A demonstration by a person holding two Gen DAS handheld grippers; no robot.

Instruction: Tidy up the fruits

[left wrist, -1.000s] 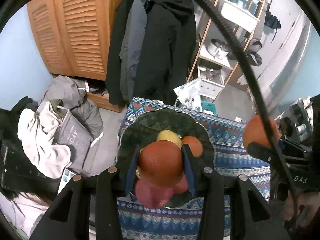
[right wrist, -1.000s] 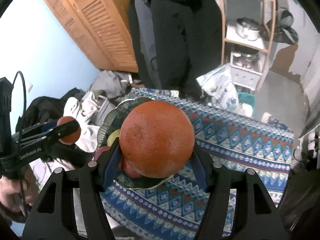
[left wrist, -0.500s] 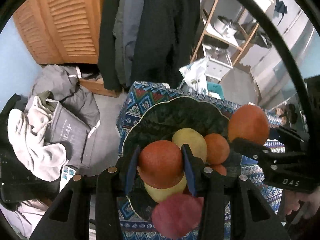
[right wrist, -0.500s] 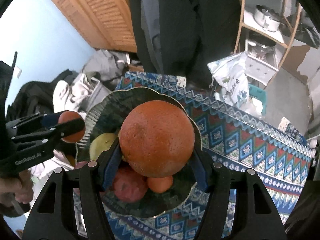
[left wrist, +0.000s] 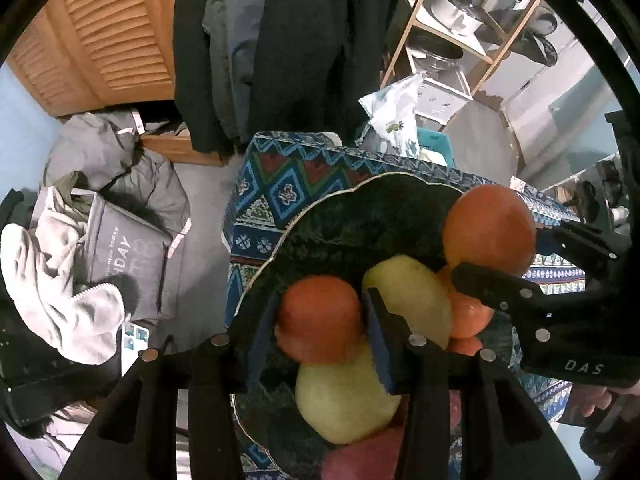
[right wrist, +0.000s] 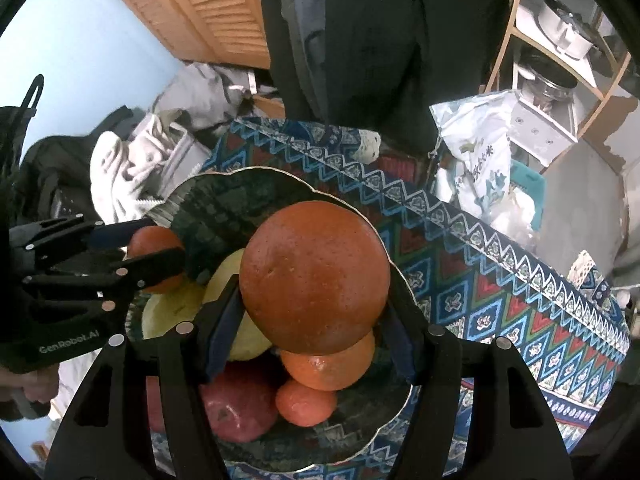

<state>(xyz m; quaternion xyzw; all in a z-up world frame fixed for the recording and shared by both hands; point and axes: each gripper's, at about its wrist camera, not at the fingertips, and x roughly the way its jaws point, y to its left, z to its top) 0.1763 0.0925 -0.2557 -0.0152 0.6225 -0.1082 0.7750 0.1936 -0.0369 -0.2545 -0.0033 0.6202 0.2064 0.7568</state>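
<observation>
A dark scalloped bowl (left wrist: 352, 220) stands on a table with a patterned blue cloth (left wrist: 276, 184). It holds yellow pears (left wrist: 344, 400), small oranges (right wrist: 328, 364) and a red apple (right wrist: 240, 408). My left gripper (left wrist: 320, 320) is shut on a small orange (left wrist: 320, 316) above the bowl's near left side. My right gripper (right wrist: 316, 280) is shut on a large orange (right wrist: 316, 276) above the bowl; it also shows in the left wrist view (left wrist: 490, 228). The bowl (right wrist: 224, 208) and the left gripper's orange (right wrist: 154, 246) show in the right wrist view.
Dark coats (left wrist: 304, 40) hang behind the table. A wooden louvred door (left wrist: 104, 36) is at the back left. Clothes and a grey bag (left wrist: 116, 252) lie on the floor to the left. A shelf with pots (left wrist: 460, 28) and a white printed bag (right wrist: 480, 140) stand at the back right.
Both grippers have moved forward and lower over the bowl with their oranges. The bowl and its fruit look larger and closer, and the right gripper's orange has come over the bowl.
</observation>
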